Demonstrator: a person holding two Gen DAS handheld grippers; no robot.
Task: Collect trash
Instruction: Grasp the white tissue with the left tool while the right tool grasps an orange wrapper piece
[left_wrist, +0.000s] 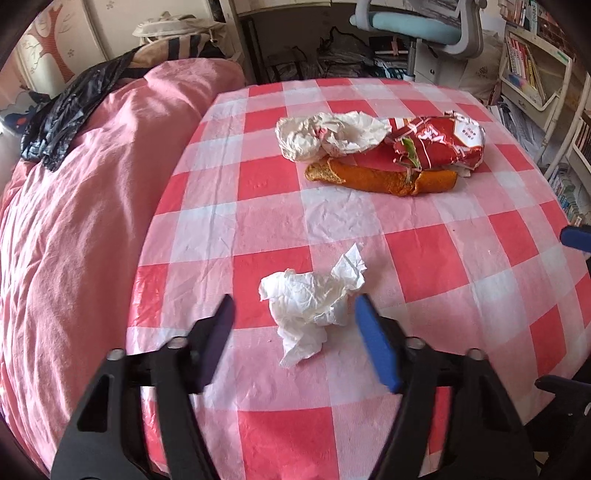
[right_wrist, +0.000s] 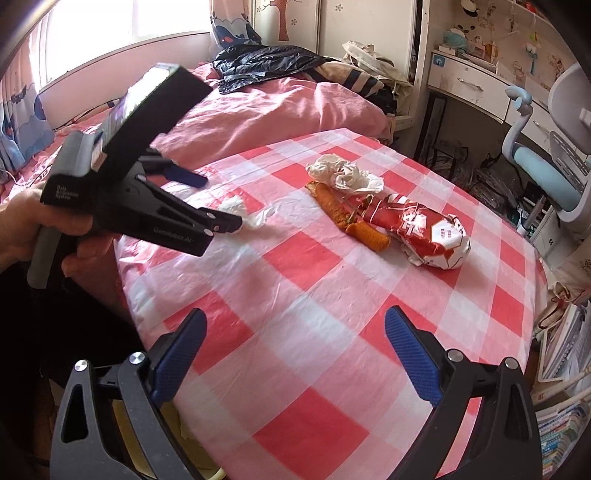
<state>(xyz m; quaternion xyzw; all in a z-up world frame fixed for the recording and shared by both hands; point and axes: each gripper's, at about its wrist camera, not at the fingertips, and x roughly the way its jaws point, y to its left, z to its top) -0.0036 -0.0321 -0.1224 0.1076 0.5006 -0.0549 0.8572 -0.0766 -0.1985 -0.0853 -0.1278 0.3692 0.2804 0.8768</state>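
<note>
A crumpled white tissue (left_wrist: 314, 302) lies on the red-and-white checked tablecloth (left_wrist: 424, 258). My left gripper (left_wrist: 295, 317) is open, its jaws on either side of the tissue, just above the cloth. In the right wrist view the left gripper (right_wrist: 218, 203) hovers over the same tissue (right_wrist: 251, 214). Farther back lie a crumpled white wrapper (left_wrist: 328, 134), a red printed wrapper (left_wrist: 439, 142) and an orange peel (left_wrist: 380, 179). My right gripper (right_wrist: 295, 332) is open and empty over the near part of the table.
A bed with pink bedding (left_wrist: 81, 206) runs along the table's left side, with a black plastic bag (left_wrist: 66, 110) on it. A blue desk chair (right_wrist: 546, 170) and bookshelves (left_wrist: 532, 70) stand beyond the table.
</note>
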